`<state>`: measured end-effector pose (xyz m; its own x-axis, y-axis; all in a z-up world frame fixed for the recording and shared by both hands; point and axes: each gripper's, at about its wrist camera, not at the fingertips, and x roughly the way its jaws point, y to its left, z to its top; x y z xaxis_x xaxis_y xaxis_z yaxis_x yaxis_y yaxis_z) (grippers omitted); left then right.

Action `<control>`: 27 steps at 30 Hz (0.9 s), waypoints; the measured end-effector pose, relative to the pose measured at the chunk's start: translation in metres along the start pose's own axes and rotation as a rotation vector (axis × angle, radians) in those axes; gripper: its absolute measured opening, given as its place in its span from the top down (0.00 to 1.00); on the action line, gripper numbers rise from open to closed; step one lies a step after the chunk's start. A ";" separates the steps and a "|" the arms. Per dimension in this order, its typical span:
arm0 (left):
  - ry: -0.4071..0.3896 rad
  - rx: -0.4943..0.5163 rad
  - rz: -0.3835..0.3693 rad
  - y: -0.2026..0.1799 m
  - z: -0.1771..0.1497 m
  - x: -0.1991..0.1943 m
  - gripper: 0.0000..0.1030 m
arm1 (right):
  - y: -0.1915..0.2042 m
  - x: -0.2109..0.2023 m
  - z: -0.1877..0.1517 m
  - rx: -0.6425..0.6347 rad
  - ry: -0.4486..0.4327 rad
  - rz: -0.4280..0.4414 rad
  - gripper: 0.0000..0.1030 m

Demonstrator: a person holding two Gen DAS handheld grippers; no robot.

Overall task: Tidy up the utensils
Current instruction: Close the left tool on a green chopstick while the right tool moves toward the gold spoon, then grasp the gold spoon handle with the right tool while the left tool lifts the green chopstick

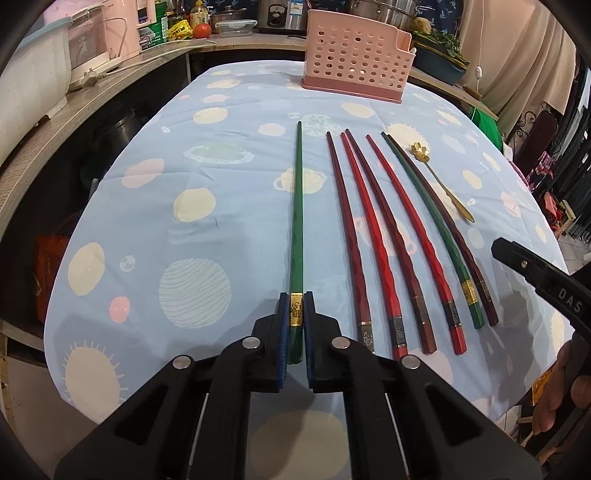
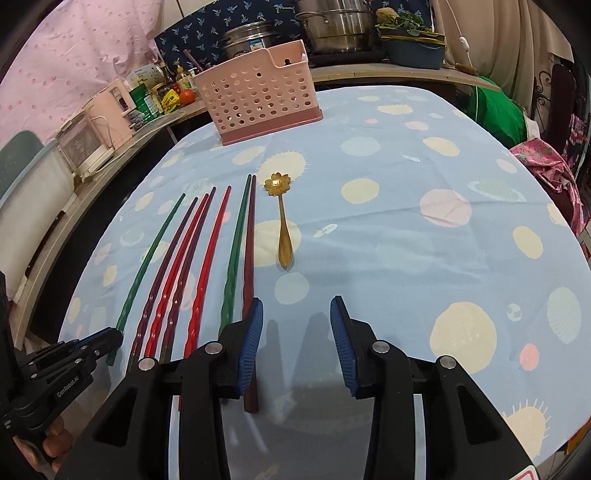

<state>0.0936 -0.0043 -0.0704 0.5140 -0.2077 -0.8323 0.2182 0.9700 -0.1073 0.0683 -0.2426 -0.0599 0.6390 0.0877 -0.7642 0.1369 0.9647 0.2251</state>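
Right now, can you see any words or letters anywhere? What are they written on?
"DAS" on the right gripper, seen from the left wrist; the rest is cut off.
"GenRoboLAI", roughly, on the left gripper, seen from the right wrist; small, so not certain.
Gold band on the green chopstick: a mark, too small to read.
Labels on the jars and cooker behind: blurred.

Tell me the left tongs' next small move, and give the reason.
Probably lift: the left tongs sit closed around the gold band of the lone green chopstick, which lies flat on the tablecloth. The pink holder stands at the far end, so raising comes first.
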 end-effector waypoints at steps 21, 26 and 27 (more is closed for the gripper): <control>0.001 0.003 0.005 0.000 0.003 0.003 0.93 | 0.000 0.043 0.030 0.038 0.018 0.031 0.90; 0.005 -0.002 -0.001 0.001 0.005 0.003 0.93 | 0.000 0.040 0.030 0.033 0.009 0.027 0.90; 0.006 -0.003 -0.003 0.002 0.005 0.003 0.93 | 0.001 0.039 0.029 0.034 0.002 0.024 0.90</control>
<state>0.0995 -0.0040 -0.0706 0.5082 -0.2098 -0.8353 0.2175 0.9697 -0.1113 0.1154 -0.2459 -0.0715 0.6407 0.1114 -0.7597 0.1468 0.9534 0.2637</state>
